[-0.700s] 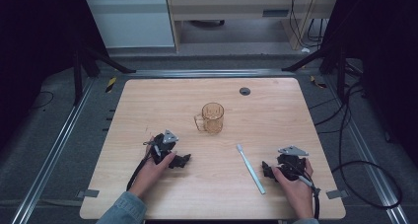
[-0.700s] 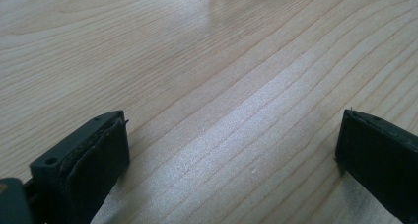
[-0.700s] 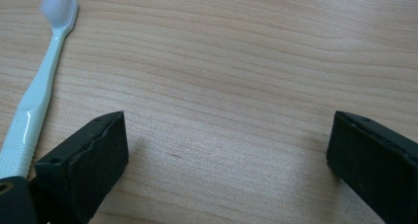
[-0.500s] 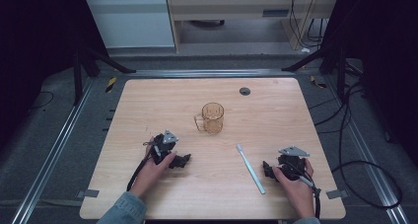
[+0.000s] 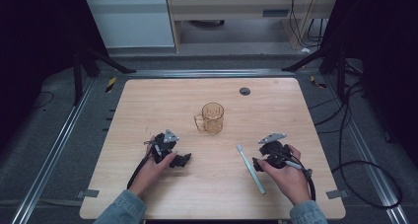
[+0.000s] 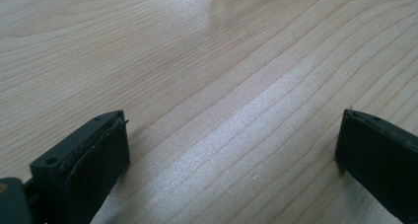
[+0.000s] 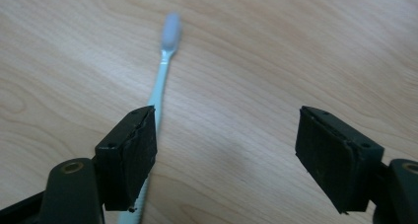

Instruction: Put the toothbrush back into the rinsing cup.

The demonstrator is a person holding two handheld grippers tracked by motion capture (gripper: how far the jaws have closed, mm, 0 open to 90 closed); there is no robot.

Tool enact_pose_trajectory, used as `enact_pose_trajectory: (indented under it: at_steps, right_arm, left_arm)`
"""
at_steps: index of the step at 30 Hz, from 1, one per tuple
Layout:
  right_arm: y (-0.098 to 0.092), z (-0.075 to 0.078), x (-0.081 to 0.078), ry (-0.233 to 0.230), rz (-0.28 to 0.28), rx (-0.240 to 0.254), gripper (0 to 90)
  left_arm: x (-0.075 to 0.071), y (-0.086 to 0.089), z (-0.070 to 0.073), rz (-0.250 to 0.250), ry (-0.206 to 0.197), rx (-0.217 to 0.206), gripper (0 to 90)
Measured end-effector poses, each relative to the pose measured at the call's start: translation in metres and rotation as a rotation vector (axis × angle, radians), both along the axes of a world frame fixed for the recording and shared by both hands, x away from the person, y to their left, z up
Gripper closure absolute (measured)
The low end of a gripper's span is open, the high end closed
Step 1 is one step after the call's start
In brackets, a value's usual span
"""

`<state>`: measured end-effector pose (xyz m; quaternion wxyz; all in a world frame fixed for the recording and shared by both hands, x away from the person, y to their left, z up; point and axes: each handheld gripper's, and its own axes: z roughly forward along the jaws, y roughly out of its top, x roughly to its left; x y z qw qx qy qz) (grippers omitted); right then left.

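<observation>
A pale blue toothbrush [image 5: 250, 168] lies flat on the wooden table [image 5: 148, 100], right of centre, bristle end away from the person. My right gripper [image 5: 257, 162] sits just to its right, low over the wood, and is open. In the right gripper view the toothbrush [image 7: 165, 66] runs under the left jaw of my right gripper [image 7: 226, 150], with bare wood between the pads. An amber see-through mug [image 5: 213, 118] stands upright mid-table. My left gripper [image 5: 183, 160] rests near the front left and is open, with only wood grain between the pads of my left gripper [image 6: 231, 145].
A small dark round disc [image 5: 245, 91] sits in the table near its far edge. Black cables [image 5: 365, 184] trail on the floor to the right. Metal rails run along both sides of the table, and white cabinets stand behind it.
My right gripper has moved left and a little away from the person, up to the toothbrush. The left gripper, the mug and the toothbrush have stayed put.
</observation>
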<state>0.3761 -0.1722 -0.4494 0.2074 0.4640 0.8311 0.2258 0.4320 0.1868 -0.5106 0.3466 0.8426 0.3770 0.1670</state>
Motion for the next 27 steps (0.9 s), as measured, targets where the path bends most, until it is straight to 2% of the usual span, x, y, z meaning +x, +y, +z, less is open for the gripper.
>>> enact_pose_trajectory:
  at_steps: [1,5,7,9,10,11,14,16,17,19,21,23,27]
  right_arm:
    - [0.0,0.0,0.0,0.0,0.0,0.0,23.9]
    - [0.019,0.008,0.008,0.071,0.048,-0.054,26.3]
    - [0.022,0.011,0.01,0.081,0.059,-0.063,27.7]
    - [0.027,0.013,0.015,0.118,0.063,-0.062,29.8]
    - [0.031,0.012,0.02,0.15,0.06,-0.06,31.8]
    - [0.031,0.012,0.02,0.15,0.06,-0.06,31.8]
    - [0.037,0.011,0.027,0.191,0.065,-0.078,34.6]
    - [0.04,0.011,0.029,0.207,0.057,-0.069,37.3]
    - [0.042,0.012,0.029,0.232,0.058,-0.065,39.2]
    - [0.043,0.012,0.029,0.237,0.058,-0.069,40.0]
    - [0.045,0.01,0.029,0.268,0.058,-0.063,42.8]
    - [0.046,0.009,0.03,0.28,0.057,-0.063,44.6]
    - [0.046,0.007,0.032,0.284,0.063,-0.063,47.1]
  left_arm:
    - [0.0,0.0,0.0,0.0,0.0,0.0,0.0]
    - [0.0,0.0,0.0,-0.001,0.0,0.0,0.0]
    - [0.001,0.0,0.0,-0.006,0.001,0.0,0.0]
    - [0.002,-0.001,0.0,-0.009,0.001,0.001,0.0]
    - [0.003,-0.001,0.0,-0.01,0.0,0.002,0.0]
    - [0.003,-0.001,0.0,-0.012,0.0,0.002,0.0]
    - [0.003,-0.001,0.0,-0.013,0.0,0.002,0.0]
    - [0.003,-0.001,0.0,-0.013,0.0,0.002,0.0]
    - [0.002,-0.001,0.0,-0.014,0.001,0.002,0.0]
    - [0.002,-0.001,0.0,-0.016,0.0,0.001,0.0]
    - [0.002,-0.001,0.0,-0.016,0.0,0.001,0.0]
    - [0.002,0.0,0.0,-0.017,0.0,0.001,0.0]
    - [0.002,0.0,0.0,-0.019,0.0,0.001,0.0]
